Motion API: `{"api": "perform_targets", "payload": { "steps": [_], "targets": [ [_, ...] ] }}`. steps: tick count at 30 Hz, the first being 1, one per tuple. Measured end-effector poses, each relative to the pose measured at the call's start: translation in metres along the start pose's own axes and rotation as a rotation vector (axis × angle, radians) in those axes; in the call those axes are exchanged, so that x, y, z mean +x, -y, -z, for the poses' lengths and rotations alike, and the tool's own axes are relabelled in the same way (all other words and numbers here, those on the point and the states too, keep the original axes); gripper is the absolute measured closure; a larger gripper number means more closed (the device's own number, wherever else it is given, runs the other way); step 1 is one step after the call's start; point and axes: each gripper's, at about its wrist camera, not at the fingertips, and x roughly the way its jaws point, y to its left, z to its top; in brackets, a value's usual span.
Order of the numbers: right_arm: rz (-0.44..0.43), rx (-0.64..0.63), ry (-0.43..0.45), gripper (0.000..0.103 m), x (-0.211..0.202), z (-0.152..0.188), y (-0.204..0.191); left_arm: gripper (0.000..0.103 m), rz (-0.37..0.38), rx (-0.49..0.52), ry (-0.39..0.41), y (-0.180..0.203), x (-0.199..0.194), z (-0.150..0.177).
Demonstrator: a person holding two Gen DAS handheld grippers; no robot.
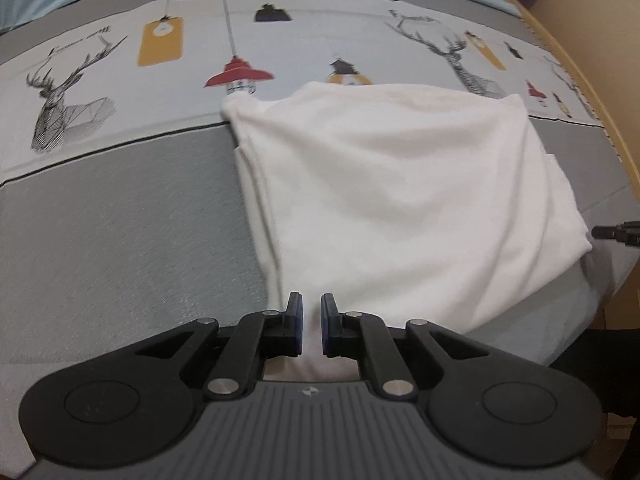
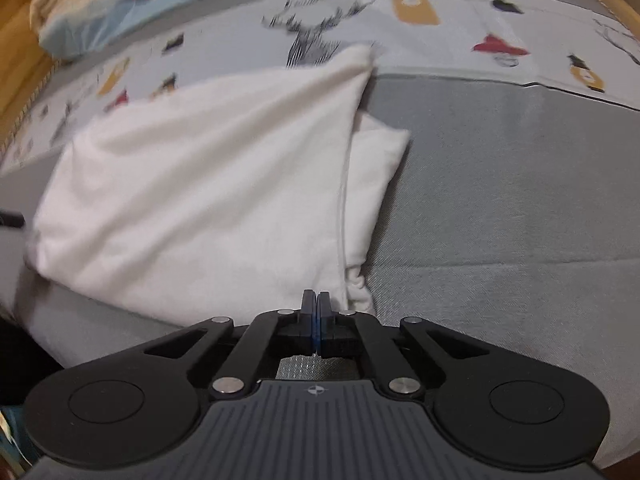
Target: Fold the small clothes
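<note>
Left gripper [image 1: 312,322] is pointing steeply down, its blue-padded fingers [image 1: 298,320] standing slightly apart with a narrow gap; white cloth is filling that gap, but whether the pads are actually biting it cannot be told. Right gripper [image 2: 316,320] is showing its fingers [image 2: 308,312] pressed flat together, pads touching, right at the near corner of the cloth; a pinch on the hem cannot be confirmed from this view.

The white garment [image 1: 400,192] is lying folded just ahead of the left fingers, spreading ahead and to the right of them. From the right wrist view the same garment [image 2: 200,184] is lying ahead and to the left of the fingers, with a smaller folded flap [image 2: 376,160] sticking out on its right side, just beyond the tips.

Everything is resting on a grey bedspread [image 1: 120,240], which is running under and around both grippers. Farther ahead a printed band with deer [image 1: 68,108] and a red lamp [image 1: 238,74] is crossing the bed. A light blue pillow [image 2: 100,20] is sitting far ahead-left of the right fingers.
</note>
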Motion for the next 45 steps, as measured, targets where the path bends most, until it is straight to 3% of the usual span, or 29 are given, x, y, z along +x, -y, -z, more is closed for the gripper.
{"api": "perform_targets", "payload": {
  "steps": [4,8,9,11,12,17,27,29,35,40,43,45],
  "targets": [
    [0.025,0.058,-0.042,0.103,0.0,0.007,0.019,0.094,0.012,0.028,-0.005,0.008,0.001,0.0],
    [-0.037,0.049,0.048,0.1,-0.006,0.006,0.006,0.094,0.007,0.031,-0.008,0.01,0.002,0.001],
    [-0.052,0.053,0.055,0.097,-0.006,0.004,0.005,0.094,0.006,0.031,-0.008,0.009,0.002,0.002],
    [-0.052,0.067,0.038,0.08,0.001,0.002,0.002,0.094,-0.001,0.033,-0.009,0.009,0.002,0.002],
    [-0.037,0.058,0.025,0.079,0.006,0.001,0.0,0.094,-0.003,0.034,-0.01,0.009,0.002,0.002],
    [0.016,0.014,-0.02,0.079,0.024,0.0,-0.005,0.094,-0.013,0.034,-0.014,0.008,0.003,0.002],
    [0.006,0.024,-0.029,0.079,0.026,0.004,0.0,0.093,-0.015,0.045,-0.011,0.012,0.004,0.001],
    [0.005,-0.025,-0.03,0.1,0.025,0.004,-0.008,0.093,-0.016,0.046,-0.013,0.012,0.003,0.001],
    [-0.052,0.053,-0.002,0.1,-0.007,0.001,0.009,0.093,-0.02,0.033,-0.013,0.007,0.002,0.004],
    [0.023,-0.013,-0.126,0.1,0.009,0.016,0.007,0.093,-0.015,0.043,-0.023,0.011,0.005,0.003],
    [0.038,-0.017,-0.078,0.099,0.005,0.008,0.0,0.093,0.004,0.048,-0.051,0.012,0.012,0.004],
    [0.04,0.001,-0.021,0.099,-0.003,0.0,-0.002,0.093,-0.039,0.047,-0.124,0.007,0.026,0.009]
  ]
}}
